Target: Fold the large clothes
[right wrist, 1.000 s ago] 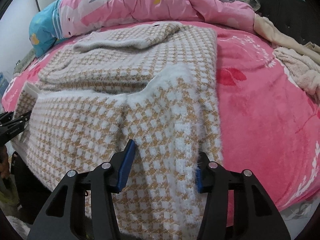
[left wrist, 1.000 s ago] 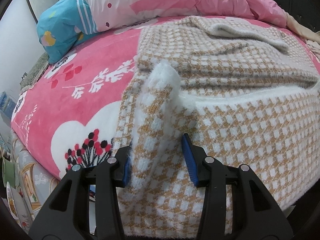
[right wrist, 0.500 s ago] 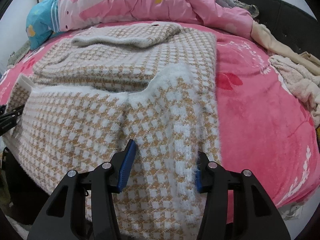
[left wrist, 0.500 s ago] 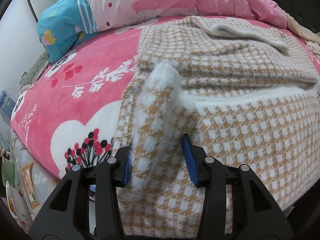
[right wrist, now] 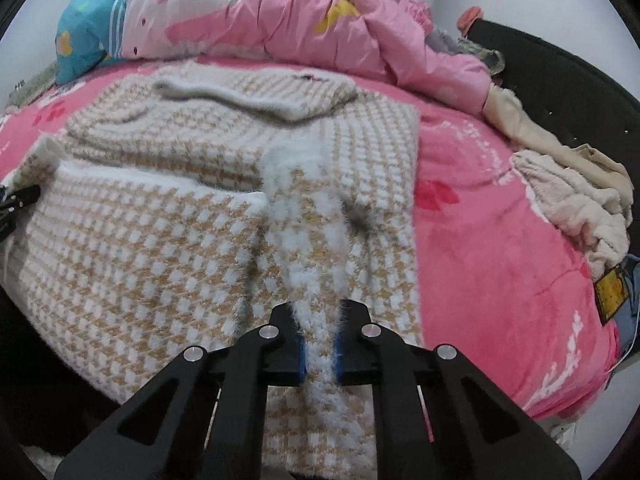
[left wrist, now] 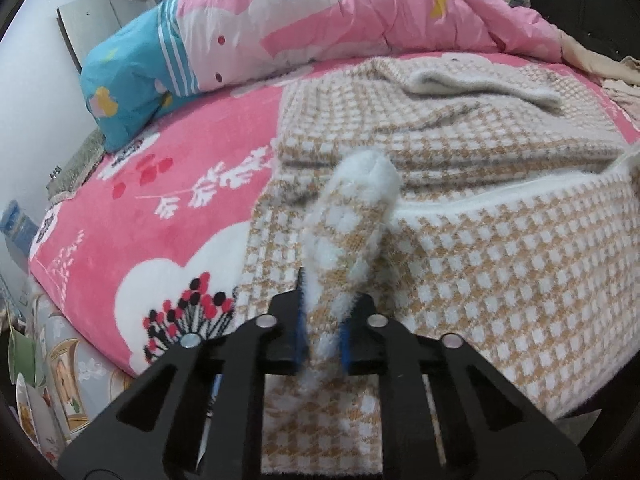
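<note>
Your left gripper (left wrist: 322, 320) is pinching a raised ridge of the checked sweater (left wrist: 500, 264), its blue pads pressed in from both sides of the fabric. The pinched fold stands up straight ahead of the fingers and ends in a fluffy white cuff-like tip beyond them. The rest of the sweater spreads out from that fold toward the right of the view, lying flat on the pink blanket (left wrist: 168, 208), with its near hem hanging over the bed's front edge just under your gripper.

Your right gripper (right wrist: 319, 350) is likewise closed on the sweater (right wrist: 132, 248), clamping a narrow ridge of the tan-and-white knit between its pads. That ridge runs forward from the fingers and rises to a fuzzy white end. Most of the sweater lies to the left of this gripper; the sweater's right edge sits just beside the pinched ridge, with bare pink blanket (right wrist: 500, 248) beyond it.

The far part of the sweater is folded over itself, with a pale inner face showing near the top. Behind the sweater lies a bunched pink quilt (right wrist: 320, 20), and a blue pillow (left wrist: 128, 80) rests at the quilt's left end. To the right of the sweater, well apart from it, a heap of beige clothes (right wrist: 572, 200) sits on the blanket.
</note>
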Tool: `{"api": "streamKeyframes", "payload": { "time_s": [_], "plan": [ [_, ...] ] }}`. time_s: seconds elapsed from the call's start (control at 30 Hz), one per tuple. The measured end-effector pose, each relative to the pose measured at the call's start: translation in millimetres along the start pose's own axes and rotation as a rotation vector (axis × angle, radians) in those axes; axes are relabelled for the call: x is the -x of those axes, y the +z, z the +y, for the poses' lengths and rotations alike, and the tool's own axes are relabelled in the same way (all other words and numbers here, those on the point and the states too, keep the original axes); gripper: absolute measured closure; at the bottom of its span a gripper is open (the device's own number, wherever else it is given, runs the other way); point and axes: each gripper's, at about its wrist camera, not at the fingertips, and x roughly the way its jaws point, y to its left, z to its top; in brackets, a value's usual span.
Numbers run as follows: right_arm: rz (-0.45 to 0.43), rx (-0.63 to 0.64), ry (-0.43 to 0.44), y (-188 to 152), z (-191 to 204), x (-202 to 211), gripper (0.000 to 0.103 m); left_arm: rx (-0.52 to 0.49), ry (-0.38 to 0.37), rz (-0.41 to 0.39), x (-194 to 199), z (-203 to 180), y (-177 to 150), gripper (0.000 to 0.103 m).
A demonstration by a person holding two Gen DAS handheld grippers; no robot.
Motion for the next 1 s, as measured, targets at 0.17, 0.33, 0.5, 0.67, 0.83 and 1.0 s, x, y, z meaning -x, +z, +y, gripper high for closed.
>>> {"api": "streamKeyframes", "payload": {
  "time_s": [0.17, 0.33, 0.5, 0.67, 0.83, 1.0],
  "plan": [
    [-0.079, -0.019, -0.005, -6, -3, 30, 0.094, 0.018, -0.001, -0.109, 41, 8, -1, 0.095],
    [-0.148, -0.043, -0.007, -17, -4, 59, 0.095, 0.014, 0.007, -0.222, 86, 12, -7, 0.096],
    [-0.222, -0.052, -0.01, -22, -4, 85, 0.095, 0.009, 0.013, -0.293, 120, 11, -10, 0.096],
    [-0.303, -0.05, -0.015, -9, -12, 104, 0.095, 0.009, 0.016, -0.379, 150, 11, 7, 0.096],
    [-0.381, -0.054, -0.014, 29, -28, 111, 0.095, 0.027, -0.009, -0.446, 155, 21, 52, 0.096],
    [-0.421, -0.051, -0.016, 89, -44, 89, 0.095, 0.029, -0.041, -0.476, 129, 28, 120, 0.096]
  ]
}}
